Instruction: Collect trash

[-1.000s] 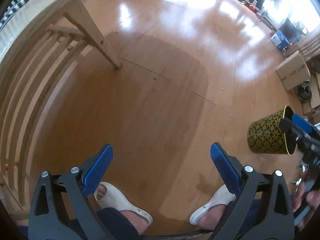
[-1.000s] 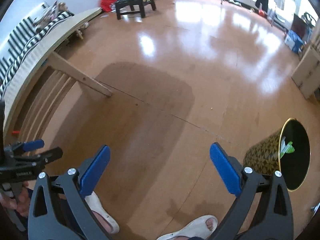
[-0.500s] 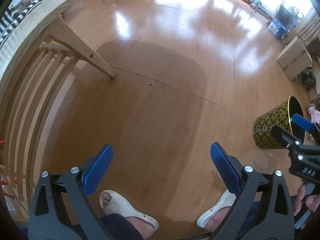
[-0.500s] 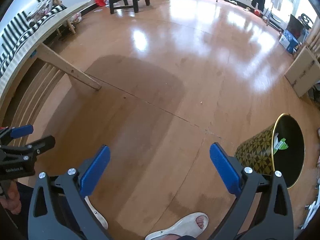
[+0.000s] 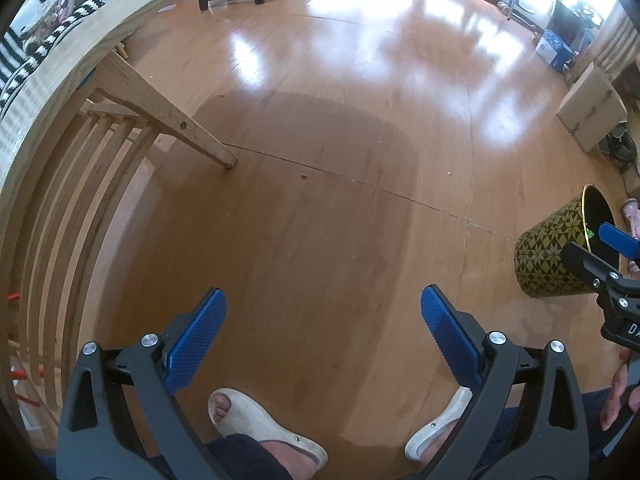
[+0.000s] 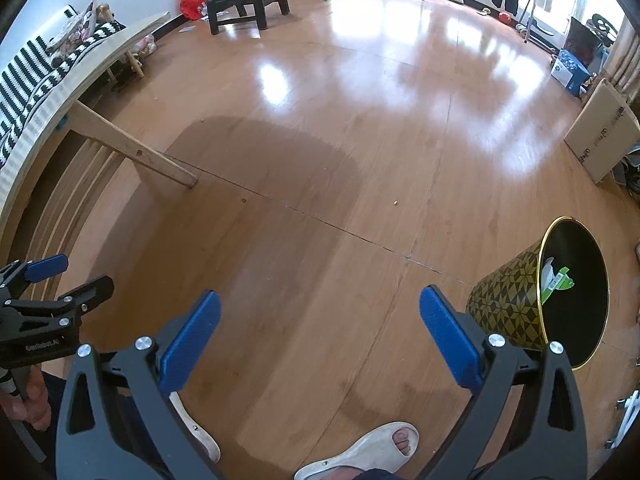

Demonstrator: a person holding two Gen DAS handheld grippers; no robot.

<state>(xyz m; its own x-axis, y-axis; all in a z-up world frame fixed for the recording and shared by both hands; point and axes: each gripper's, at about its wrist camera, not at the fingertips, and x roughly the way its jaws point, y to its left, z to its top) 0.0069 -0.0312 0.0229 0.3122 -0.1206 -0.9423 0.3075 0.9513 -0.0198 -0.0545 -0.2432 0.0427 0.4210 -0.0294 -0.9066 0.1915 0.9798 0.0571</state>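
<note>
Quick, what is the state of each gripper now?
Left gripper: open, holding nothing.
Right gripper: open, holding nothing.

A glossy orange-brown wooden floor [image 6: 320, 128] carries everything, with window glare across its far part and a thin seam running across the middle. A gold-and-black patterned trash bin [image 6: 508, 304] stands on it at the right, holding a green-and-white wrapper [image 6: 554, 280]. Two small crumbs [image 6: 395, 202] lie near the seam. A slanted wooden leg [image 6: 136, 154] of the slatted frame at the left meets the floor. A black stool [image 6: 248, 6] stands far back, a cardboard box [image 6: 604, 132] at the right edge. Two feet in white slippers [image 5: 268, 428] rest on the near floor.
</note>
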